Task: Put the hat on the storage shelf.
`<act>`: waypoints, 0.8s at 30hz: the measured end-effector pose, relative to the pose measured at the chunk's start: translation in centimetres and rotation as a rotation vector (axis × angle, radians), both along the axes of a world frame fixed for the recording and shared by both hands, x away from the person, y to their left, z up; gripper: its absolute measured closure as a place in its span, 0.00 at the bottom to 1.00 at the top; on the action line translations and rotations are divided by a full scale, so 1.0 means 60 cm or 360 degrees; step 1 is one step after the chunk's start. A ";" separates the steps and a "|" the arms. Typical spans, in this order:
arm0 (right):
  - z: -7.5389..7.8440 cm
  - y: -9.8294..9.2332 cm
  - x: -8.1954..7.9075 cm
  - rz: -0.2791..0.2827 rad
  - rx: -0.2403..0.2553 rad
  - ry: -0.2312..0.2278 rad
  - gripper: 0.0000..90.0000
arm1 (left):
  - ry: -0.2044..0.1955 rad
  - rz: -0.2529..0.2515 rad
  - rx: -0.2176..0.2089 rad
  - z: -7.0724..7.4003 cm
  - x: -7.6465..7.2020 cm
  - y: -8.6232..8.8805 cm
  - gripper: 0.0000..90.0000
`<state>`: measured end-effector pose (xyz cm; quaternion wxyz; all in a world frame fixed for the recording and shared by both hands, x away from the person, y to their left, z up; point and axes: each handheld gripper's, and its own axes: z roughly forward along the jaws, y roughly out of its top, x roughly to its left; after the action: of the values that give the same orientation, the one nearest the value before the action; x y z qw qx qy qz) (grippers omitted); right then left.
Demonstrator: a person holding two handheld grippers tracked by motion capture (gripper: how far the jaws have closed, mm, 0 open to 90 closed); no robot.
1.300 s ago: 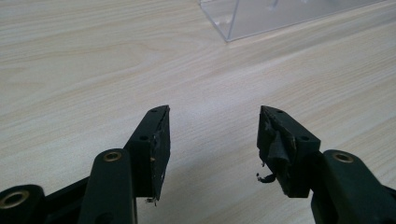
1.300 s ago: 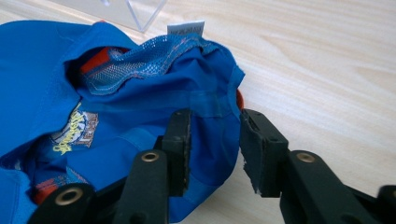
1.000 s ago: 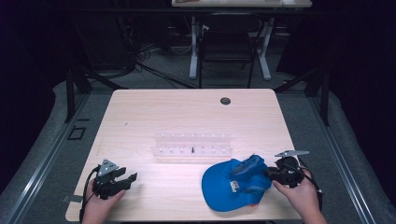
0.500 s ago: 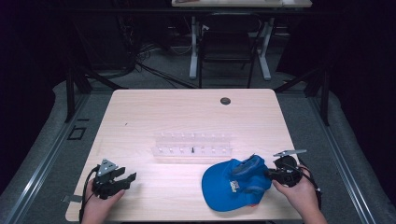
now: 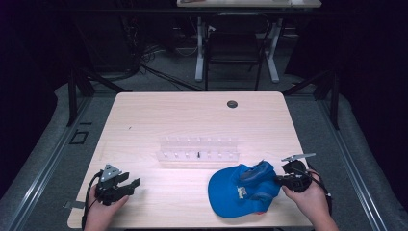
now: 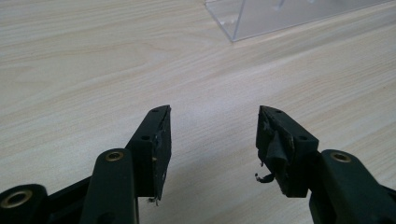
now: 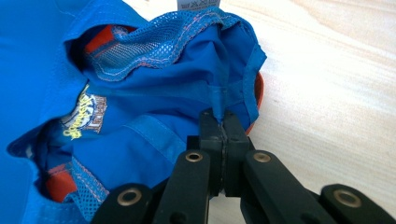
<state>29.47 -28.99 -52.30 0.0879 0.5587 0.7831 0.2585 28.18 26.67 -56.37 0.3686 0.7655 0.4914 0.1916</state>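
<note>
- Your right claw (image 7: 223,122) has just been closing, and now its jaws are pinched tight on a fold of the blue cap (image 5: 243,189), gripping the fabric at the seam on the cap's rear edge.
- The cap lies on the desk (image 5: 192,115), just in front of the clear rack (image 5: 198,150) and off toward the rack's right end, crumpled, with its brim pointing away from your right claw (image 5: 279,180).
- In the right gripper view the cap (image 7: 154,93) shows its inside: blue mesh lining, orange trim at the edges, and a white tag at the top whose print is too small to read.
- There is a yellow embroidered patch on the cap with lettering on it, but the letters are too blurred to make out.
- Your left claw (image 5: 128,185) sits well to the left of the cap, near the front edge of the desk, held low over the wood.
- In the left gripper view that claw (image 6: 212,135) stands wide, nothing between its jaws, only bare desk (image 6: 93,60) under them.
- A corner of the clear rack (image 6: 280,18) shows beyond the left claw, apart from it.
</note>
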 end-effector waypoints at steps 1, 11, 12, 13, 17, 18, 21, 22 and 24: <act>0.002 0.000 0.000 0.0011 -0.0004 0.0010 1.00 | 0.0000 -0.0002 0.0002 0.000 0.000 0.000 0.51; 0.030 -0.007 -0.001 0.0014 -0.0078 0.0090 1.00 | -0.0004 -0.0001 0.0000 0.000 -0.001 0.000 0.51; 0.032 -0.008 0.000 0.0002 -0.0092 0.0094 1.00 | -0.0004 -0.0001 0.0000 0.000 -0.001 0.000 0.51; 0.033 -0.010 0.000 -0.0005 -0.0102 0.0102 1.00 | -0.0005 0.0000 -0.0001 0.000 -0.001 0.000 0.51; 0.039 -0.018 0.002 -0.0036 -0.0118 0.0149 1.00 | -0.0003 0.0002 -0.0003 0.000 -0.001 0.001 0.51; 0.042 -0.020 0.002 -0.0035 -0.0124 0.0167 1.00 | -0.0003 0.0002 -0.0003 0.000 -0.001 0.001 0.51; 0.046 -0.025 0.001 -0.0071 -0.0141 0.0192 1.00 | 0.0004 0.0004 -0.0005 0.000 0.000 0.002 0.51; 0.046 -0.025 0.001 -0.0071 -0.0141 0.0192 1.00 | 0.0004 0.0004 -0.0005 0.000 0.000 0.002 0.51; 0.050 -0.028 0.002 -0.0081 -0.0142 0.0211 1.00 | 0.0000 0.0003 -0.0006 0.000 0.000 0.001 0.51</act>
<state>29.58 -30.69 -49.32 0.0674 0.5899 0.7835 0.1834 28.16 26.76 -56.37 0.3699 0.7643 0.4925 0.1910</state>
